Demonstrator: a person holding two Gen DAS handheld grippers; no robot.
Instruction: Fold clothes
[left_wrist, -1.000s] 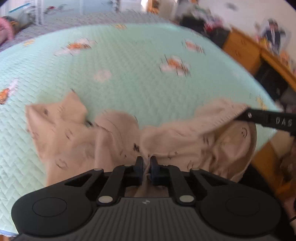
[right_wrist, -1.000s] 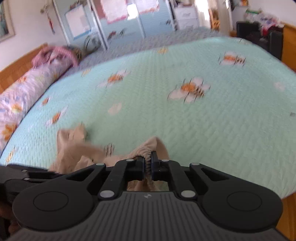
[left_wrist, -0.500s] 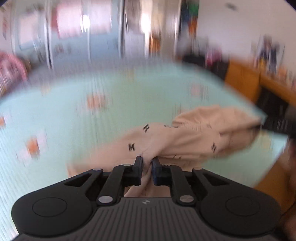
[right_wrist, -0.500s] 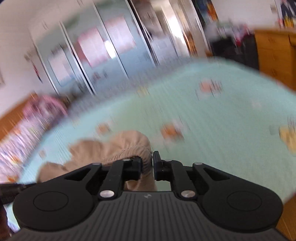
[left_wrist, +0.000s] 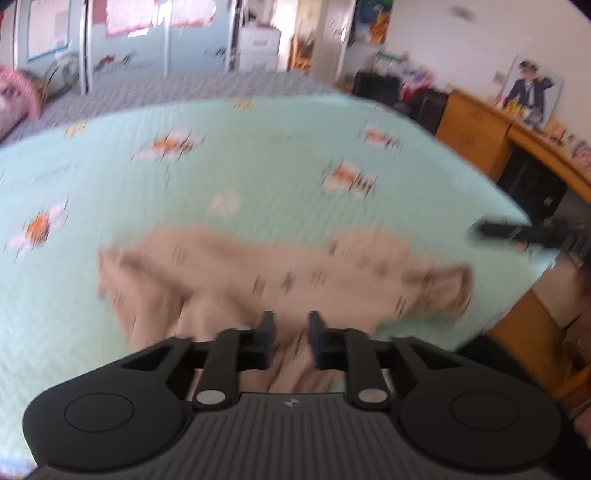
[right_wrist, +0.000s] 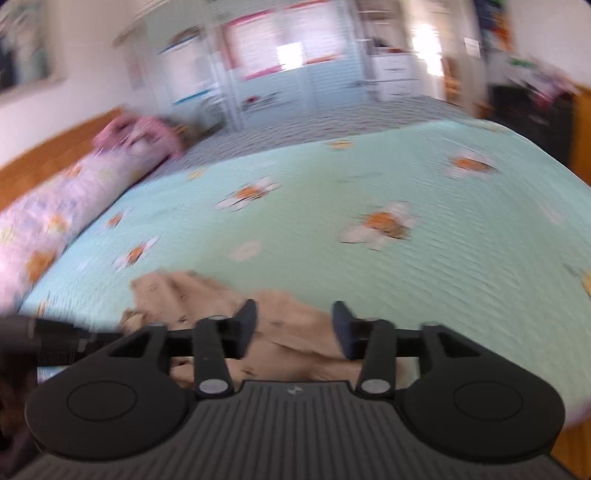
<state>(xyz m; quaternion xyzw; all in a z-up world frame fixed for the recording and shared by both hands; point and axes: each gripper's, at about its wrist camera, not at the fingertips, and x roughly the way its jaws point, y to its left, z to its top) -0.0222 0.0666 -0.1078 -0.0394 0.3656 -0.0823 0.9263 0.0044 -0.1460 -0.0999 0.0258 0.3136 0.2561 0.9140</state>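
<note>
A beige garment (left_wrist: 258, 273) with small dark marks lies spread on the mint-green bedspread (left_wrist: 258, 166), near its front edge. My left gripper (left_wrist: 290, 325) hovers just above the garment's near part; its jaws are opening and the pads press on nothing. In the right wrist view the same garment (right_wrist: 291, 328) lies under my right gripper (right_wrist: 293, 317), whose jaws are also opening with cloth showing below the gap, not pinched. The right gripper's tip (left_wrist: 517, 234) shows at the right of the left view. Both views are blurred.
A long floral bolster (right_wrist: 55, 225) lies along the bed's left side by a wooden headboard (right_wrist: 44, 158). A wooden dresser (left_wrist: 480, 129) and a desk stand to the right of the bed. The wooden bed frame (left_wrist: 532, 325) shows at the front right corner.
Both grippers, shut on the garment before, have parted their jaws and let it go. The garment, lifted and bunched half a second ago, now lies spread on the bedspread.
</note>
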